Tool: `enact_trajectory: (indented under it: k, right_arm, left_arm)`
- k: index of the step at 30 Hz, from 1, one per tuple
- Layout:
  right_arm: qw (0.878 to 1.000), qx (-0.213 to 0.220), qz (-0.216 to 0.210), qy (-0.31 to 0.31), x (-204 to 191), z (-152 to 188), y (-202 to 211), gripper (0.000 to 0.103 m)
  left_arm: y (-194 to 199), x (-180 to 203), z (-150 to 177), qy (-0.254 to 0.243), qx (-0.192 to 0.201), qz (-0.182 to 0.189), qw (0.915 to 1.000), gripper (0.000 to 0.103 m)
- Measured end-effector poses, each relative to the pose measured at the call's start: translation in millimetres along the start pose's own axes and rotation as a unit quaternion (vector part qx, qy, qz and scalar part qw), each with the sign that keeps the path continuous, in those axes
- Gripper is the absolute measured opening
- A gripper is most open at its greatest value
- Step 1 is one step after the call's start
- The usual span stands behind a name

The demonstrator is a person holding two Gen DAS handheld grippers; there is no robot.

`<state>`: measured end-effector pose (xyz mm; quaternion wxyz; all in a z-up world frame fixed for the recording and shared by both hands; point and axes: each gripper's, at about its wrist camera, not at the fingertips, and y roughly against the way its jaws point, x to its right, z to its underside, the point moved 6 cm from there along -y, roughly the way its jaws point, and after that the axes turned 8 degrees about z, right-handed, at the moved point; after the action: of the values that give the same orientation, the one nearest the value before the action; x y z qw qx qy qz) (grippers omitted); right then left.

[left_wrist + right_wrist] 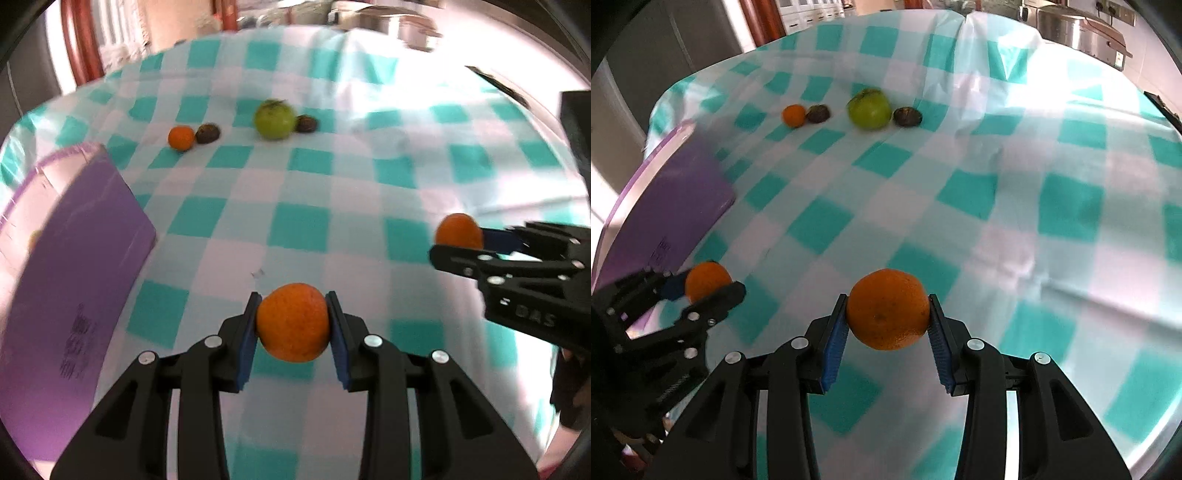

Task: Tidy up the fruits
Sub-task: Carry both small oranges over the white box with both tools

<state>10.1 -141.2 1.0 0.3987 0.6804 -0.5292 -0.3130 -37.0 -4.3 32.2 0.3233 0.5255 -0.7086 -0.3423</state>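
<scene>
Gripping one orange each, the left gripper [292,325] pinches its orange [292,322] between closed pads and the right gripper [888,314] clamps the second orange [888,309], both clear of the tablecloth [960,192]; likely bound for the purple box [74,258] alongside; remaining fruit lies far across.

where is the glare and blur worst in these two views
Left wrist view: glare whitens the cloth at upper right, the purple box is smeared, the held orange stays sharp. Right wrist view: glare at upper right, the checks blur on the near right, its orange is crisp; both bend the table edges.
</scene>
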Motion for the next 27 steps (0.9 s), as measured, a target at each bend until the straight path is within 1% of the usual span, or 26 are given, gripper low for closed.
enact_trajectory:
  k: [4, 9, 13, 18, 20, 22, 25, 27]
  right_arm:
    - [1.0, 0.017, -0.007, 0.015, -4.7, 18.9, 28.5, 0.041]
    - [0.999, 0.037, -0.021, -0.002, -4.7, 32.4, 57.7, 0.041]
    - [0.999, 0.046, -0.024, -0.011, -2.6, 41.5, 73.9, 0.041]
    - [0.998, 0.05, -0.014, -0.04, 6.6, 54.4, 90.1, 0.041]
    - [0.997, 0.051, -0.012, -0.053, 8.5, 58.0, 94.1, 0.041]
    - [0.996, 0.053, -0.011, -0.068, 4.7, 61.9, 99.6, 0.041]
    - [0.995, 0.056, -0.015, -0.079, -15.4, 64.8, 104.7, 0.041]
    - [0.995, 0.058, -0.021, -0.081, -33.7, 62.8, 107.8, 0.041]
  left_arm:
    - [38.4, 26.9, 17.2, -0.038, 0.012, 0.007, 0.9992, 0.035]
    - [72.8, 42.7, 26.1, -0.059, 0.024, 0.009, 0.998, 0.035]
    - [88.2, 54.9, 29.7, -0.077, 0.024, 0.017, 0.9966, 0.035]
    - [95.1, 71.7, 39.8, -0.104, 0.01, 0.045, 0.9935, 0.035]
    - [99.1, 68.4, 48.0, -0.111, 0.003, 0.055, 0.9923, 0.035]
    - [106.0, 56.6, 56.5, -0.113, 0.001, 0.057, 0.992, 0.035]
    - [123.2, 23.0, 66.5, -0.102, 0.008, 0.046, 0.9937, 0.035]
    - [138.8, -4.0, 69.5, -0.091, 0.02, 0.032, 0.9951, 0.035]
